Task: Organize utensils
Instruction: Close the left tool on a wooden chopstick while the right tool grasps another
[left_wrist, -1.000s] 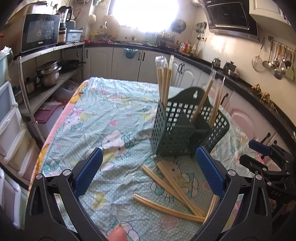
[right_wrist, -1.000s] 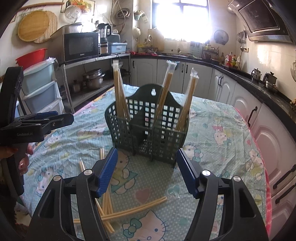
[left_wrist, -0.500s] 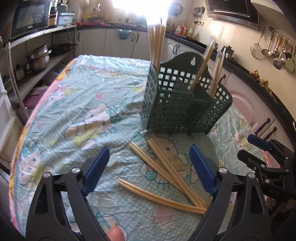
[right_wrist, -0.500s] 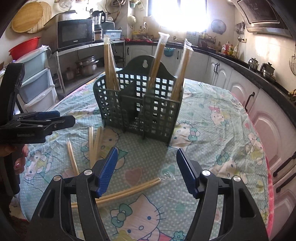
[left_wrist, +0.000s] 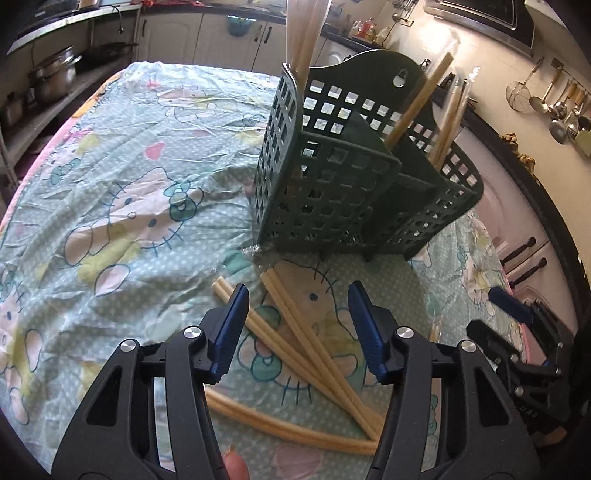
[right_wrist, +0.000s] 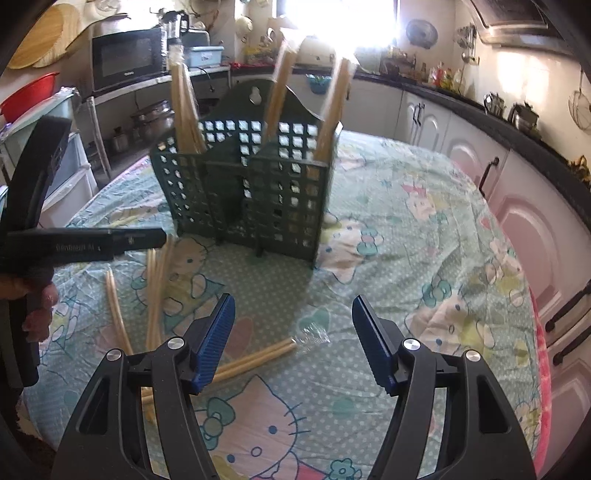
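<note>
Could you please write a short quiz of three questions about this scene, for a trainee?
1. True or false: the green basket already holds some wrapped chopstick pairs.
2. What lies between the left gripper fingers? A) a spoon B) loose chopstick pairs on the tablecloth C) nothing
3. Fill in: the right gripper is ____ and holds nothing.

Key: 1 true; 2 B; 3 open.

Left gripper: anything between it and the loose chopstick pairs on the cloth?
Nothing visible. The left gripper, whose jaws have just been closing, hangs open directly over the wrapped chopstick pairs lying on the tablecloth. The green caddy stands beyond them, and the right gripper is off to the side.
</note>
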